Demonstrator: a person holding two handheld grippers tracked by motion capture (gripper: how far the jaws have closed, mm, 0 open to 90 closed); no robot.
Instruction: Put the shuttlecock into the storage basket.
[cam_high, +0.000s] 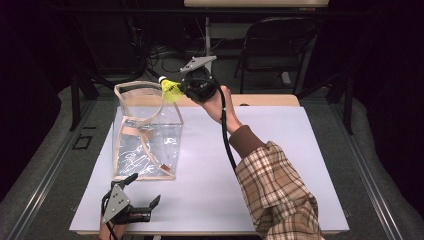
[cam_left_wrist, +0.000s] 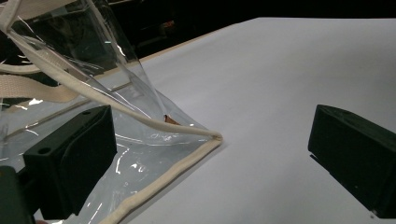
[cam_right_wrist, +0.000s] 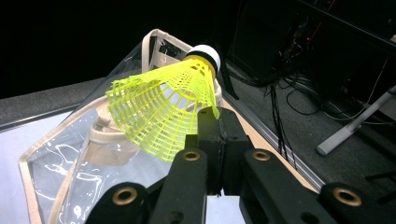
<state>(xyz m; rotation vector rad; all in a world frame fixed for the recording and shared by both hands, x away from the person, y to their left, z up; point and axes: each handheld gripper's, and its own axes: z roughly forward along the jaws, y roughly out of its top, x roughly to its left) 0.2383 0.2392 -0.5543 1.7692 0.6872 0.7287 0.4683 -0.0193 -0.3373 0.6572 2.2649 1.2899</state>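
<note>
I have the right gripper (cam_high: 186, 87) clenched on the rim of the yellow shuttlecock (cam_high: 170, 90), holding it in the air at the far side of the table (cam_high: 280, 165). The relation that matters is shuttlecock to clear bag (cam_high: 145, 132): in the high view it hangs just over the bag's far right top edge, and the open mouth lies toward 8 o'clock from it and below. Its long axis runs nearly level, white cork tip (cam_high: 162, 79) pointing to about 10 o'clock, skirt toward my gripper. My guess is a short move left and down, then a release, would drop it inside.

In the right gripper view the jaws pinch only a thin bit of the skirt's mesh edge, so I judge the hold light.

The left gripper (cam_high: 142, 201) rests low at the near left of the table, at 6 o'clock from the bag, jaws spread wide and empty. In the left gripper view the bag's near bottom corner (cam_left_wrist: 215, 137) lies between those jaws; whether the left jaw touches the plastic I can't tell.

Glare and creases on the plastic keep me from judging how wide the mouth stands. A small brownish thing (cam_high: 165, 168) lies inside near the bottom corner; I can't make out what it is.
</note>
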